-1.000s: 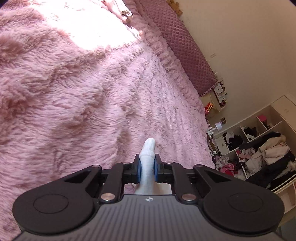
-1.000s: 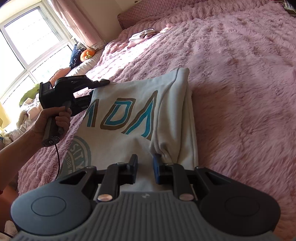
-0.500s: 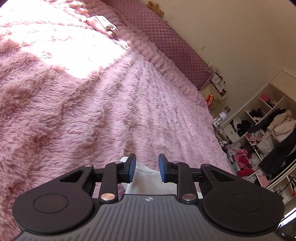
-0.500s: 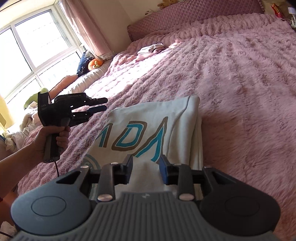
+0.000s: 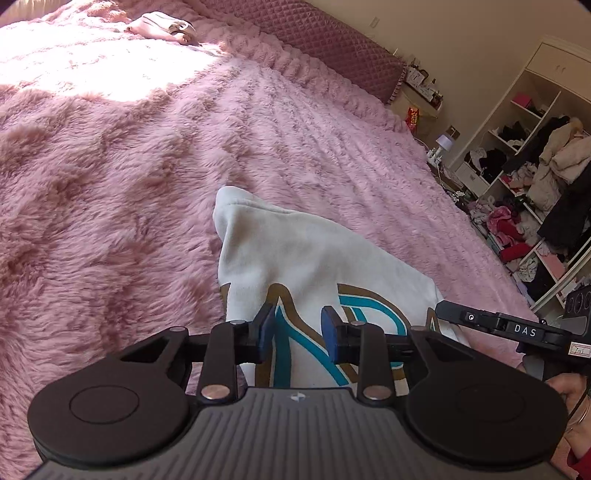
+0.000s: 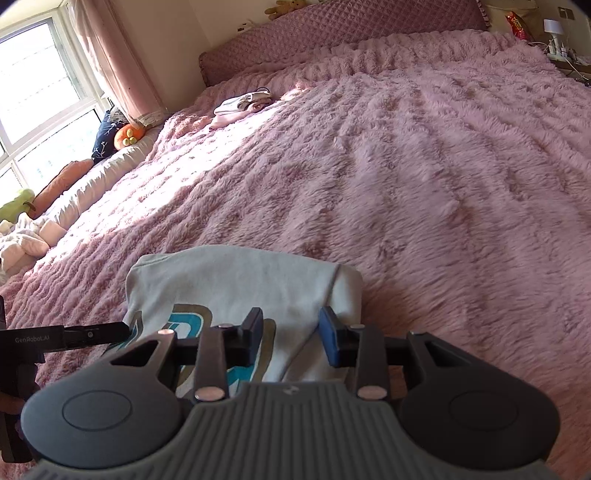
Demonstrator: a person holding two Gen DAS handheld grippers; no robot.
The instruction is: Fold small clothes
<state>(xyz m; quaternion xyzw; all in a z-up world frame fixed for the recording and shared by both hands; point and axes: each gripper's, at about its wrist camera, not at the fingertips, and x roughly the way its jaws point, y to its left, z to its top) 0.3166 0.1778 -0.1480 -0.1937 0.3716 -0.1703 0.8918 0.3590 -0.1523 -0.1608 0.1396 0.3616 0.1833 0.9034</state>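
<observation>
A white sweatshirt (image 5: 314, 258) with teal and brown letters lies folded on the pink fluffy bedspread (image 5: 110, 184). In the left wrist view my left gripper (image 5: 298, 334) hovers over its near part, its jaws opening, with the blue pads apart and clear of the cloth. My right gripper (image 6: 291, 338) is open above the sweatshirt (image 6: 236, 280), near its folded right edge. Each gripper also shows in the other's view: the right gripper (image 5: 441, 308) comes in from the right, the left gripper (image 6: 123, 328) from the left.
A small pile of pale pink clothes (image 6: 242, 105) lies far up the bed near the quilted headboard (image 6: 332, 29). Open shelves (image 5: 535, 184) full of clothes stand past the bed's right side. Cushions and plush toys (image 6: 125, 134) sit under the window (image 6: 33, 85).
The left gripper let go of the white cloth it was pinching, opened and drew back. The right gripper also opened and drew back. The sweatshirt now lies free on the bed.
</observation>
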